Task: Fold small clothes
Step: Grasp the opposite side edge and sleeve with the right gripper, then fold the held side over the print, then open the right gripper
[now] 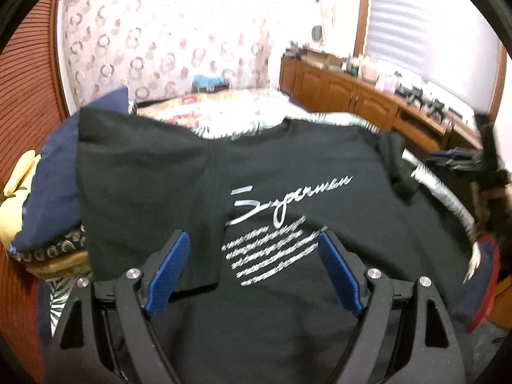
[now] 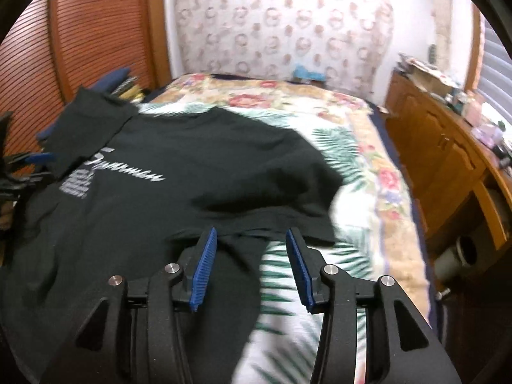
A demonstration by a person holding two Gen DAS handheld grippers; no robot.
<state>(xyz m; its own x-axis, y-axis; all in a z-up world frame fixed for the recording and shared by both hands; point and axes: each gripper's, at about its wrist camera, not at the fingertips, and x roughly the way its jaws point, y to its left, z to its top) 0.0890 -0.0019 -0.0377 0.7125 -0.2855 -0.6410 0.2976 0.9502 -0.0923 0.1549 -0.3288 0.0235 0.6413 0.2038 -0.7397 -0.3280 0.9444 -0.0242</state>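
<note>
A black T-shirt (image 1: 288, 166) with silver script print lies spread on the bed, its left side folded over the middle. My left gripper (image 1: 254, 240) is open and empty, hovering above the printed chest. In the right wrist view the same shirt (image 2: 192, 166) lies to the left, with its right sleeve (image 2: 288, 211) lying out on the cover. My right gripper (image 2: 251, 233) is open and empty just above that sleeve's edge. The left gripper (image 2: 30, 163) shows at the far left edge of the right wrist view.
The bed has a floral and leaf-print cover (image 2: 368, 176). A navy pillow (image 1: 51, 185) and a yellow cushion (image 1: 12, 188) lie at the left. A wooden cabinet (image 2: 448, 160) with clutter on top runs along the right. A slatted wooden door (image 2: 64, 48) stands at the left.
</note>
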